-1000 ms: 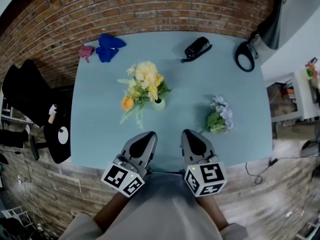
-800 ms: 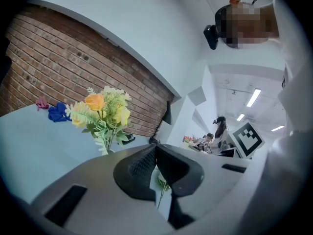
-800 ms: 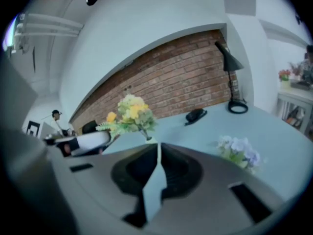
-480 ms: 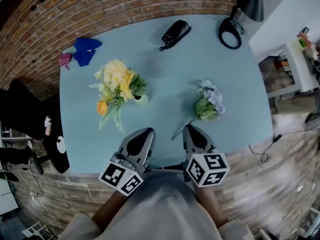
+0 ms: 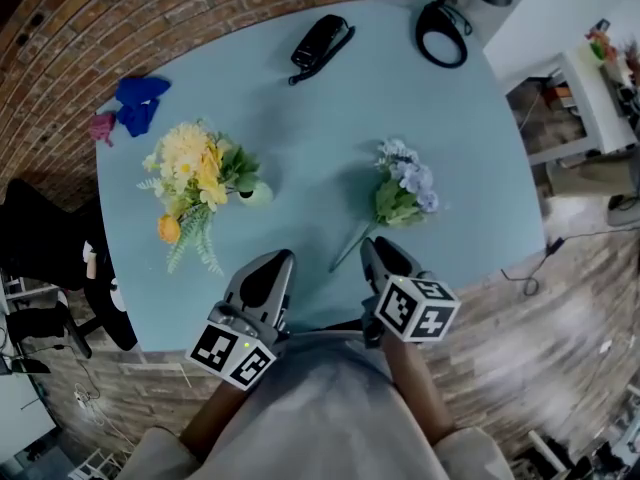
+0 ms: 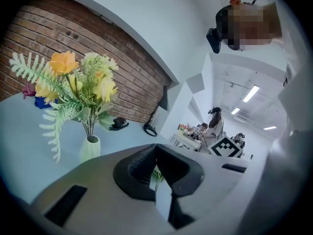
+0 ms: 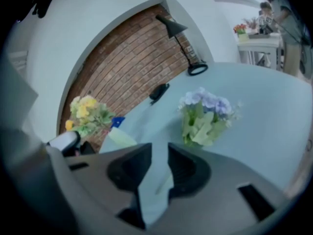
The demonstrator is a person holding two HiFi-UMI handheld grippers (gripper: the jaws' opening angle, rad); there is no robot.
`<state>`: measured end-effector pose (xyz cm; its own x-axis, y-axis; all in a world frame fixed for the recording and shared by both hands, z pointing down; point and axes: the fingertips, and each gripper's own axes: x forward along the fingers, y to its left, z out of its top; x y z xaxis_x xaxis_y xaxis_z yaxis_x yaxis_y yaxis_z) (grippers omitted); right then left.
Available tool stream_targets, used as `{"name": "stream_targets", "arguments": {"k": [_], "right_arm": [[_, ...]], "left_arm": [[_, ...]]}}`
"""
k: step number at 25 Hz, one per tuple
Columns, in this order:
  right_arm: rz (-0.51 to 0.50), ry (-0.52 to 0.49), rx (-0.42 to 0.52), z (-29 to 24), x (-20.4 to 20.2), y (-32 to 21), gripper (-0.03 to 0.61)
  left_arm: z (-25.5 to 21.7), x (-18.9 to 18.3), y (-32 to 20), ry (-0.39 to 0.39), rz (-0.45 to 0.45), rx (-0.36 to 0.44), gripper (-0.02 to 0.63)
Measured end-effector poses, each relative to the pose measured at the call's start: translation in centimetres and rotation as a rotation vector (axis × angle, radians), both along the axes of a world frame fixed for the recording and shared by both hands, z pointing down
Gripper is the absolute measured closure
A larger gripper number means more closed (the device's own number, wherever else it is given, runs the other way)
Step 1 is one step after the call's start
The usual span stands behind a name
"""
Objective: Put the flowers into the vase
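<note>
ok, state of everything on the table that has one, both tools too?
vase: upright, holds the yellow flowers
purple flowers: lying flat, outside the vase
left tool: shut, empty
right tool: jaws apart, just been opening, nothing gripped

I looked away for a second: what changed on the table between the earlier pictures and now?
The right hand-held gripper dropped toward the purple flowers' stem, and its jaws have just been opening, the stem in line with the gap, ungripped. The left hand-held gripper stayed shut; vase and purple flowers lie unmoved.
</note>
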<state>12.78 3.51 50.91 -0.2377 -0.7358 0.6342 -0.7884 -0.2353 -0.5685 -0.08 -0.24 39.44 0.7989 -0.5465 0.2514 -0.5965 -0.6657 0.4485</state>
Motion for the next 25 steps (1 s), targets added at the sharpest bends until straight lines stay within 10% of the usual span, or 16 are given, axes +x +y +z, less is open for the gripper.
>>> {"name": "stream_targets", "arguments": {"k": [25], "right_arm": [[0.094,-0.235,-0.227,7.8,1.4,-1.8,0.458]], "left_arm": [[3.2,2.5,-3.4,-0.119,0.011,-0.017,0.595]]}}
